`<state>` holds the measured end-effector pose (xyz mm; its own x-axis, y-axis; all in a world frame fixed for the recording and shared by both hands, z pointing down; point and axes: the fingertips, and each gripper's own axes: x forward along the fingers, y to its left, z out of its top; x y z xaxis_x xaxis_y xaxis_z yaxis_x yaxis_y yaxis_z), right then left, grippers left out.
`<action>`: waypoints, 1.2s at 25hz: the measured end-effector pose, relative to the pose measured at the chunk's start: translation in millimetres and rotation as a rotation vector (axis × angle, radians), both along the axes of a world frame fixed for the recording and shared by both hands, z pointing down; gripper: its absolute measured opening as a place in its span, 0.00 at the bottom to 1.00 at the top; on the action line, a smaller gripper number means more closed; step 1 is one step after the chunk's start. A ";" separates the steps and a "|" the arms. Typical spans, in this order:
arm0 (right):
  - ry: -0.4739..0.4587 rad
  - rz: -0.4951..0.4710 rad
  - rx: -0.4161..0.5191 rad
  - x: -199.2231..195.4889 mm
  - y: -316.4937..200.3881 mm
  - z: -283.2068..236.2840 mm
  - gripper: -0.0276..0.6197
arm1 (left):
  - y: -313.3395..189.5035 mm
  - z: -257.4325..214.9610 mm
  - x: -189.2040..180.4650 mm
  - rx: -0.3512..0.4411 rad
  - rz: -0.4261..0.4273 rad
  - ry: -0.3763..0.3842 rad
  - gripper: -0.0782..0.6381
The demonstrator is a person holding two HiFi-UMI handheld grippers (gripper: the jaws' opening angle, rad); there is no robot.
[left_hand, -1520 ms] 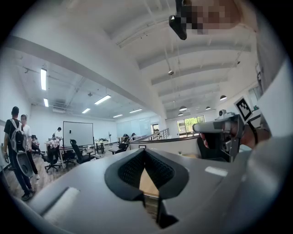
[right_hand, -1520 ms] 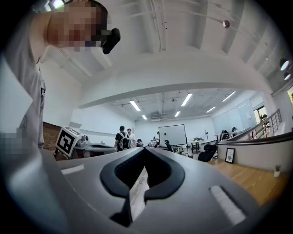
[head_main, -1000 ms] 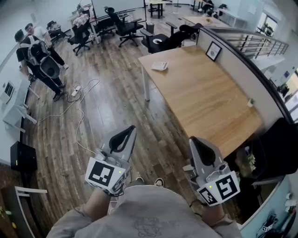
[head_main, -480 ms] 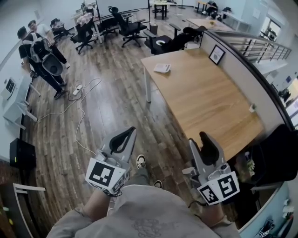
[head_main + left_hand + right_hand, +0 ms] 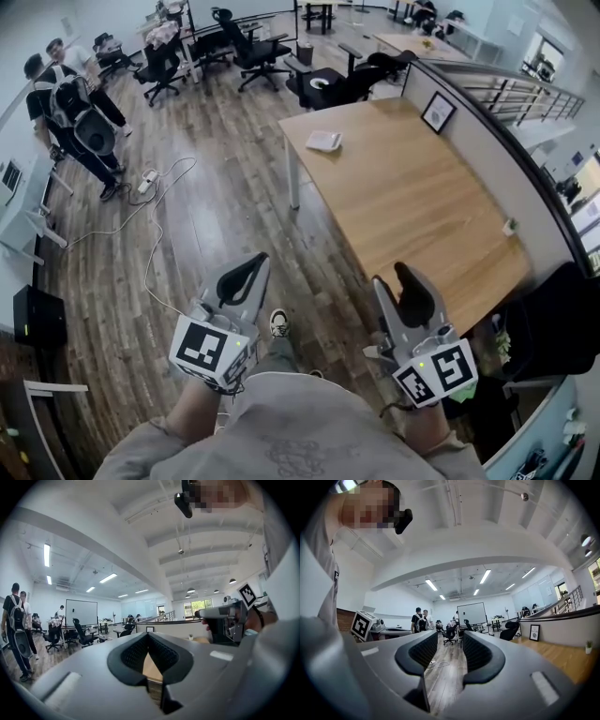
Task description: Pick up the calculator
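Note:
The calculator (image 5: 322, 141), a small pale flat thing, lies near the far left corner of the long wooden table (image 5: 412, 197). Both grippers are held level over the floor, well short of it, near the table's close end. My left gripper (image 5: 251, 264) is shut, its fingertips meeting with nothing between them (image 5: 149, 635). My right gripper (image 5: 401, 274) is open, a clear gap between its pads (image 5: 451, 637), and it holds nothing. The calculator cannot be made out in either gripper view.
A framed picture (image 5: 436, 112) leans on the partition along the table's right side. Office chairs (image 5: 253, 52) stand beyond the table. Two people (image 5: 70, 103) stand at the far left. A cable and power strip (image 5: 148, 178) lie on the wood floor.
The right gripper's jaws have opened from shut. Both grippers and the person have moved forward, and a shoe has stepped into view below the grippers.

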<state>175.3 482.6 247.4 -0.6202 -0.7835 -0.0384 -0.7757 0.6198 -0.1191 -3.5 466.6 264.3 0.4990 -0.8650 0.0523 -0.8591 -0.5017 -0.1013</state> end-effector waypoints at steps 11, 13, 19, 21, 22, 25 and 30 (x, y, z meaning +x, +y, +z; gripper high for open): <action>0.020 0.005 -0.117 -47.7 -129.6 30.3 0.28 | -124.5 9.6 -50.6 -0.029 0.007 0.005 0.11; 0.020 0.015 -0.143 -57.9 -158.2 34.6 0.28 | -150.2 8.0 -63.0 -0.034 0.010 0.000 0.11; 0.038 0.055 -0.204 -97.9 -237.3 53.4 0.28 | -220.6 9.4 -113.1 -0.055 0.021 -0.011 0.11; 0.043 0.072 -0.219 -108.3 -261.3 62.8 0.28 | -243.2 14.0 -128.3 -0.058 0.024 -0.018 0.11; 0.044 0.082 -0.226 -112.0 -272.4 67.2 0.28 | -253.8 16.3 -134.4 -0.060 0.027 -0.020 0.11; 0.040 0.109 -0.248 -119.0 -302.2 76.9 0.28 | -282.7 21.4 -150.5 -0.067 0.032 -0.029 0.11; 0.024 0.150 -0.318 -118.1 -341.0 100.4 0.28 | -320.5 33.6 -166.4 -0.091 0.025 -0.026 0.11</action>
<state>57.2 141.7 347.8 -0.4947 -0.8367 0.2349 -0.8603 0.4333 -0.2685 -169.9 146.1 297.9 0.5180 -0.8432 0.1437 -0.8437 -0.5314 -0.0767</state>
